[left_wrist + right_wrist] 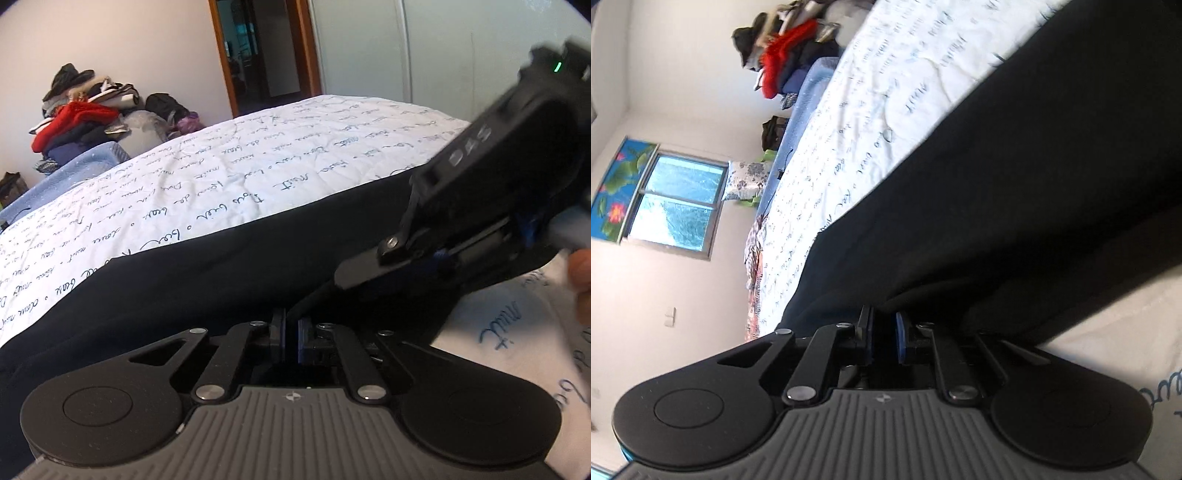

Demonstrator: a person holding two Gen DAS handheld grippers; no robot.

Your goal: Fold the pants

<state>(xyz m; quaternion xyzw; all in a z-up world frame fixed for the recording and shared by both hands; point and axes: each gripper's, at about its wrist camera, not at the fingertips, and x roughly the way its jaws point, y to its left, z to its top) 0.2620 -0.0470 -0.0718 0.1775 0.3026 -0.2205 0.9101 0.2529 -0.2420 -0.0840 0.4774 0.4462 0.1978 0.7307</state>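
A: Black pants (207, 273) lie stretched across the bed (258, 155), on the white quilt with the blue handwriting print. The left gripper (291, 334) sits at the near edge of the cloth, its fingers clenched together with a ridge of the black fabric pinched between them.

B: And the right gripper (884, 338) is rolled onto its side, fingers (900, 339) drawn close on a fold of the same pants at their near hem. From the left camera it comes in from the right, low over the cloth, with a fingertip of the person's hand (581, 266) beside it.

A: Far end of the bed, a clothes pile (85, 110) with something red in it.

B: Window (676, 206) on the wall beyond.
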